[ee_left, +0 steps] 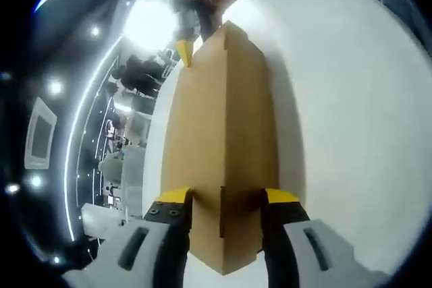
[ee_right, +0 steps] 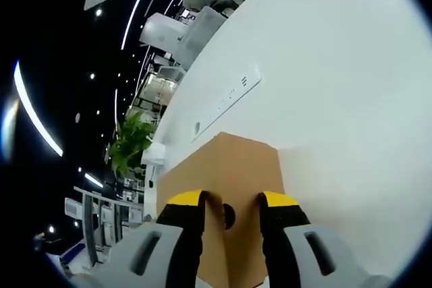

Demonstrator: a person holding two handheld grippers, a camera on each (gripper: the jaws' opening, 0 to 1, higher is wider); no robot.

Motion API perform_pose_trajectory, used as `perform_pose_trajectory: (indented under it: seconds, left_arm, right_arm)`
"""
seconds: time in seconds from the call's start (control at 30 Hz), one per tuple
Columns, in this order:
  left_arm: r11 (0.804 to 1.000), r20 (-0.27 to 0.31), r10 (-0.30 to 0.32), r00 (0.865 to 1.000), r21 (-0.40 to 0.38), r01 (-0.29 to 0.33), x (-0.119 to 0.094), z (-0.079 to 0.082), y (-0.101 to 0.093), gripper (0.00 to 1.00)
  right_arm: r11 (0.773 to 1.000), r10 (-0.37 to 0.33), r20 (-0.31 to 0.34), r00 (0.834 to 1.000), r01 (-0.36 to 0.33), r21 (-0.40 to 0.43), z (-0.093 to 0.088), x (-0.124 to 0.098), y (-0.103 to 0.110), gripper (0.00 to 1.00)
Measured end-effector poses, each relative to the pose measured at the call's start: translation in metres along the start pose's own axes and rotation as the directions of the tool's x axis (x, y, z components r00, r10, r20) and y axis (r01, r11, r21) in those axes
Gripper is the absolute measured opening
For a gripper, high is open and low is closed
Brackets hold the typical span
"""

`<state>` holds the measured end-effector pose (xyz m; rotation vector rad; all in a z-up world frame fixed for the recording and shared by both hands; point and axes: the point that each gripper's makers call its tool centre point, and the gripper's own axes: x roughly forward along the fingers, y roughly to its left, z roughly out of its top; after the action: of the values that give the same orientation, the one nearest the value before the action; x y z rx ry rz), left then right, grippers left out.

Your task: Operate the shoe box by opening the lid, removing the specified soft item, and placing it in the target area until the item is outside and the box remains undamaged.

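Shoe box (ee_left: 223, 146) of plain brown cardboard runs up the centre of the left gripper view, lying on a white tabletop (ee_left: 351, 99), with its lid apparently closed; no soft item can be seen. At the bottom of that frame the left hand-held gripper (ee_left: 226, 200) has its yellow-tipped jaws set on either side of the box's near end, and they look closed against the cardboard. At the upper centre, another yellow-tipped jaw touches the far end of the box.

In the right gripper view the box (ee_right: 233, 166) sits at lower centre on the tabletop (ee_right: 337, 85), and the right hand-held gripper (ee_right: 229, 207) straddles an end panel bearing a small dark round hole; its jaws press close to the panel and seem to pinch it. A potted plant (ee_right: 131, 143) and office furniture show at left.

Judging from this, the lid is not yet open. Squeezing thin cardboard from both ends could crease or buckle a wall, and an uneven pull could tear the lid or drag the box along the tabletop.
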<state>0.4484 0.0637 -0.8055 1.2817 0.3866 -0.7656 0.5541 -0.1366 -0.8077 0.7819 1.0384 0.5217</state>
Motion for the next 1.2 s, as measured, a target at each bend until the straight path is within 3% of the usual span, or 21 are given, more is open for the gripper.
perform_pose_trajectory:
  seconds: [0.03,0.2,0.47,0.63,0.9,0.93,0.97,1.0,1.2]
  left_arm:
    - [1.000,0.010,0.030,0.999,-0.006,-0.030,-0.0003,0.0006,0.0049,0.41]
    - [0.999,0.032,0.036,0.999,-0.010,-0.036,-0.0004,0.0006,0.0058,0.40]
    - [0.999,0.038,0.038,0.999,-0.010,-0.038,-0.0001,0.0010,0.0057,0.40]
    - [0.999,-0.020,0.054,0.998,-0.007,-0.054,0.0025,0.0028,0.0053,0.40]
    - [0.998,-0.050,0.052,0.997,-0.018,-0.053,0.0030,0.0024,0.0056,0.39]
    - [0.987,-0.011,0.045,0.999,-0.152,-0.046,0.0030,0.0062,0.0055,0.39]
    - [0.986,-0.005,0.043,0.999,-0.163,-0.043,0.0028,0.0066,0.0059,0.39]
    - [0.994,-0.008,0.038,0.999,-0.099,-0.039,0.0027,0.0048,0.0061,0.39]
    - [0.995,-0.029,0.059,0.998,-0.074,-0.061,0.0019,0.0043,0.0049,0.39]
  right_arm:
    - [1.000,0.001,0.004,1.000,-0.001,0.002,-0.0005,-0.0004,0.0002,0.31]
    - [0.999,-0.001,0.021,1.000,0.000,0.042,-0.0025,-0.0017,-0.0001,0.31]
    - [0.999,-0.007,0.015,1.000,0.007,0.036,-0.0036,-0.0026,0.0018,0.32]
    - [1.000,-0.011,0.041,0.999,0.010,0.028,-0.0046,-0.0035,0.0016,0.32]
    - [0.999,-0.020,0.061,0.998,0.018,0.039,-0.0035,-0.0044,0.0012,0.32]
    - [0.999,-0.024,0.058,0.998,0.022,0.034,-0.0037,-0.0052,0.0020,0.33]
    - [0.999,-0.026,0.056,0.998,0.024,0.033,-0.0038,-0.0055,0.0023,0.32]
    - [0.999,-0.027,0.054,0.998,0.025,0.032,-0.0039,-0.0058,0.0026,0.30]
    - [0.997,-0.049,0.049,0.998,0.046,0.058,-0.0018,-0.0037,0.0000,0.33]
